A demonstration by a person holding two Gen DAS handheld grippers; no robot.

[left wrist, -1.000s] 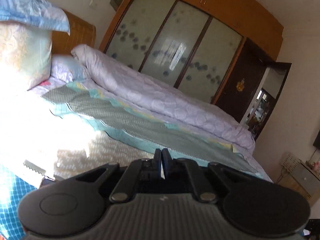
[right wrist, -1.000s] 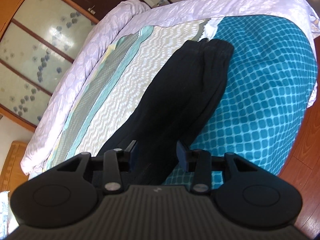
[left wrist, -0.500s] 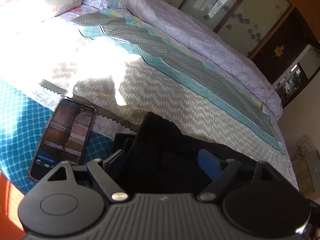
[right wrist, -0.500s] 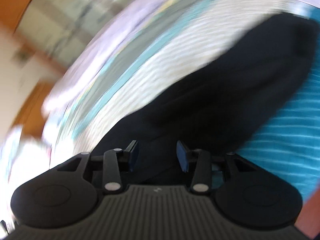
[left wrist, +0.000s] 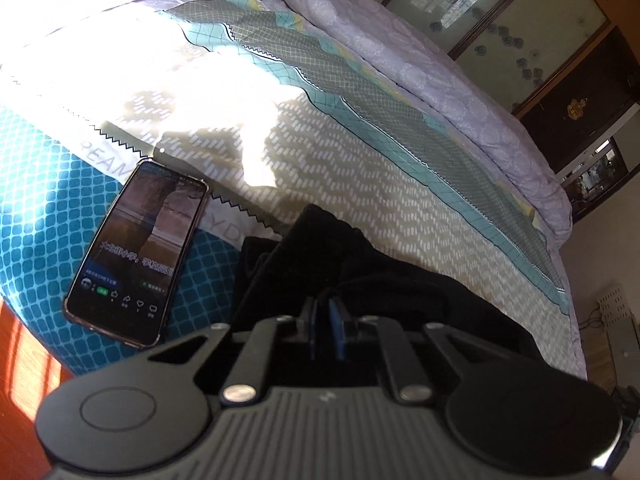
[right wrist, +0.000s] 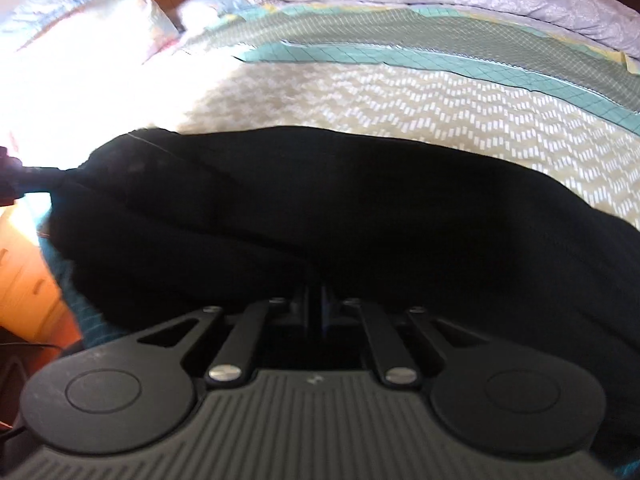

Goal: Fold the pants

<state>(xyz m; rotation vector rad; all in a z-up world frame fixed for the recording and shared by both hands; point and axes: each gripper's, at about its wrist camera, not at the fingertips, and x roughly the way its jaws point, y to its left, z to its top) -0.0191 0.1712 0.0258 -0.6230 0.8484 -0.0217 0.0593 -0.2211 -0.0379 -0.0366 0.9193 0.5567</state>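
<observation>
Black pants stretched long across the patterned bedspread, apparently doubled leg on leg, no crosswise fold yet. Pinched at 2 places: left gripper with fingers narrowed onto fabric near 1 end, right gripper likewise clamped on cloth. Phone lying just beside. Most folding probably remaining.
</observation>
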